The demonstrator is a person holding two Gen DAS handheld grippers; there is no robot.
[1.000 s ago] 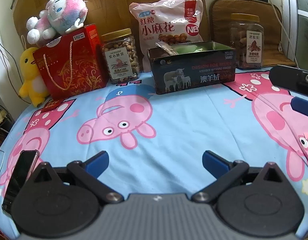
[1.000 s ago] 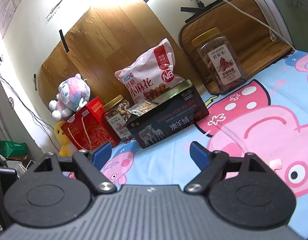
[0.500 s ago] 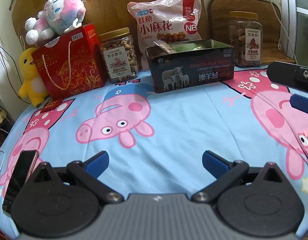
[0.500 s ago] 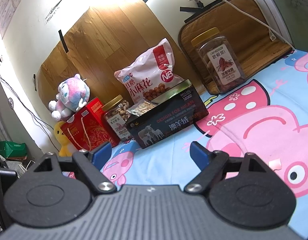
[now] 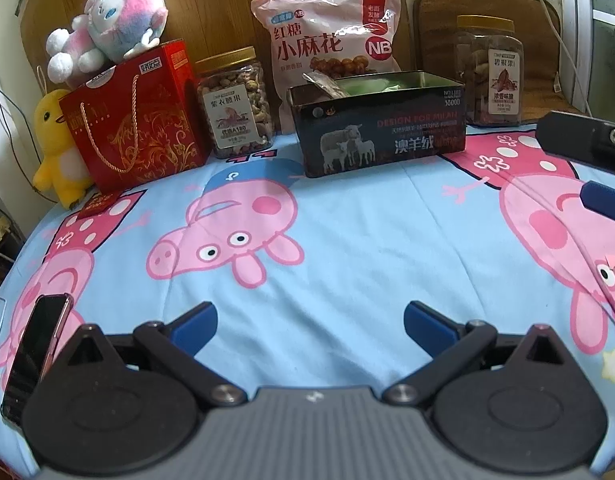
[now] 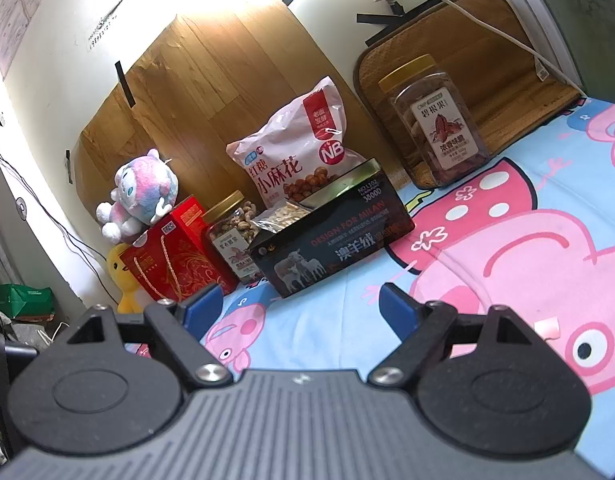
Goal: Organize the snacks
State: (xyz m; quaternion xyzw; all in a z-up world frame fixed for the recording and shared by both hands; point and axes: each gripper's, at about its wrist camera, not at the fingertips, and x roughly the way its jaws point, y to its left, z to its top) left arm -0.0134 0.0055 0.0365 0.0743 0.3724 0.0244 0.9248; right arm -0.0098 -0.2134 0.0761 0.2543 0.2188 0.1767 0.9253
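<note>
A dark open tin box (image 5: 381,128) stands at the back of the bed with snack packets inside; it also shows in the right wrist view (image 6: 331,240). Behind it leans a pink snack bag (image 5: 331,36). A nut jar (image 5: 237,102) stands to its left and a pecan jar (image 5: 493,72) to its right. A red gift box (image 5: 137,120) stands further left. My left gripper (image 5: 309,324) is open and empty, low over the sheet. My right gripper (image 6: 299,306) is open and empty; its fingers (image 5: 603,200) show at the left view's right edge.
A pink plush (image 5: 107,28) sits on the gift box and a yellow duck plush (image 5: 55,148) stands beside it. A phone (image 5: 35,352) lies at the sheet's left edge. A wooden board (image 6: 211,92) and a brown cushion (image 6: 467,76) lean on the wall.
The left view has shifted slightly, with the snacks sitting a little higher and left. The right gripper has barely moved. Both stay open.
</note>
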